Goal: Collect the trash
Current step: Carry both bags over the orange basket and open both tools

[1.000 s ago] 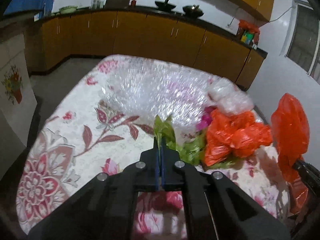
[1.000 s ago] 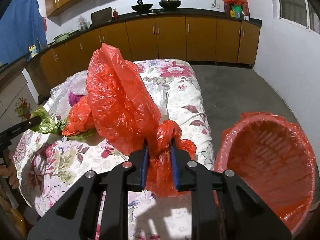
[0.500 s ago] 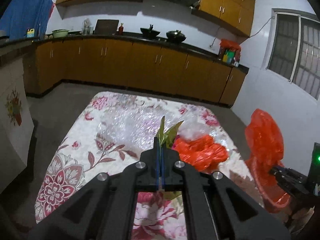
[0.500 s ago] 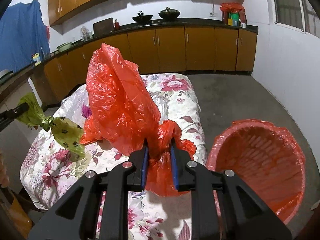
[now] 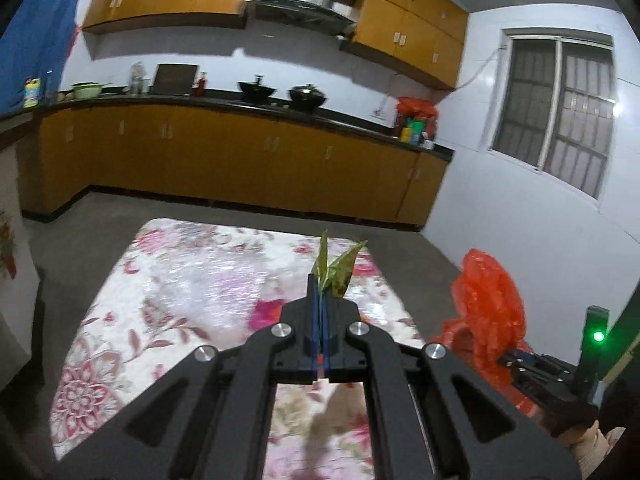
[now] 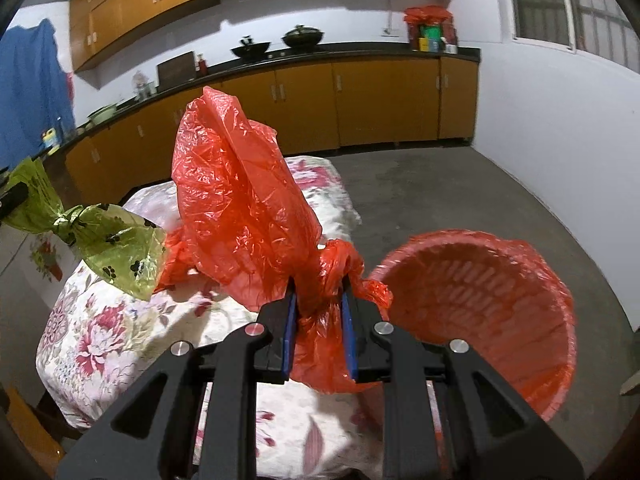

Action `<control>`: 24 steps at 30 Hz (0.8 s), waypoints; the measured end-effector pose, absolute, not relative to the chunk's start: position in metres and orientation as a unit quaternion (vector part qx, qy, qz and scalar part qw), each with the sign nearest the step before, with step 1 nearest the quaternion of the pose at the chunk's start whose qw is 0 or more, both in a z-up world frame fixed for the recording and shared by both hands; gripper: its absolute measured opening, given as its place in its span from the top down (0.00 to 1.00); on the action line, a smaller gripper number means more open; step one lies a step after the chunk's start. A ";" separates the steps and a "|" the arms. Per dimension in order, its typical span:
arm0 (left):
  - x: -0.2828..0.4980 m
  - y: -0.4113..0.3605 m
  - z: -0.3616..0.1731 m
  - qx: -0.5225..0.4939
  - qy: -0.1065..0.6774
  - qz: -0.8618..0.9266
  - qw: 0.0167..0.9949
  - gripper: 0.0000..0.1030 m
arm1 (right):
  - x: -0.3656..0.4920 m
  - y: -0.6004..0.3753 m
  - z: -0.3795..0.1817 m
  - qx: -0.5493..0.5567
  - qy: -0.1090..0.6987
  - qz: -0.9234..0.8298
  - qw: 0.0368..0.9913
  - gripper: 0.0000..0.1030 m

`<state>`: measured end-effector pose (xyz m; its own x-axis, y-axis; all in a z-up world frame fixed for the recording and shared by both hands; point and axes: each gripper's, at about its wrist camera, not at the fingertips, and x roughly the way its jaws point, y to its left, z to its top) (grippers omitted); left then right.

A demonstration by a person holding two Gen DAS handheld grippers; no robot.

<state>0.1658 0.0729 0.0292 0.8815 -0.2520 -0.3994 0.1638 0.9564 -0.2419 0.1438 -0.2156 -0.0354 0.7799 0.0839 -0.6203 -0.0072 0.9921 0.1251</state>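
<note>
Grippers clamp bags — left gripper point(image 5: 320, 312) on green bag point(image 6: 116, 248), right gripper point(image 6: 318, 304) on red bag point(image 6: 240, 200); release squarely over bin point(image 6: 500, 300) — not its rim.

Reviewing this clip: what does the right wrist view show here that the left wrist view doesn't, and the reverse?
Right wrist only: the lined red bin beside the table, and the green bag's paw-print body hanging above the tablecloth. Left wrist only: the left gripper shut on that bag's tip, plus the barred window. Both: the floral table, the red bag in the right gripper, and the kitchen counter.
</note>
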 end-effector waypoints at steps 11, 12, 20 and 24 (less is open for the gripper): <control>0.175 -0.022 0.028 -0.108 0.217 -0.198 0.950 0.97 | 0.122 -0.275 -0.032 0.093 0.328 -0.054 0.939 0.81; 0.177 -0.033 0.027 -0.110 0.219 -0.206 0.947 0.97 | 0.119 -0.283 -0.032 0.099 0.327 -0.064 0.938 0.81; 0.185 -0.091 0.015 -0.111 0.232 -0.251 0.933 0.97 | 0.104 -0.321 -0.038 0.126 0.329 -0.111 0.929 0.81; 0.189 -0.115 0.005 -0.108 0.245 -0.269 0.925 0.97 | 0.098 -0.334 -0.041 0.138 0.330 -0.126 0.926 0.81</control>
<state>0.1890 -0.1152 0.0049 0.7352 -0.5503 -0.3958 0.4444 0.8322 -0.3316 0.0982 -0.3342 -0.0409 0.7511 -0.1420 -0.6448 0.3235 0.9305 0.1719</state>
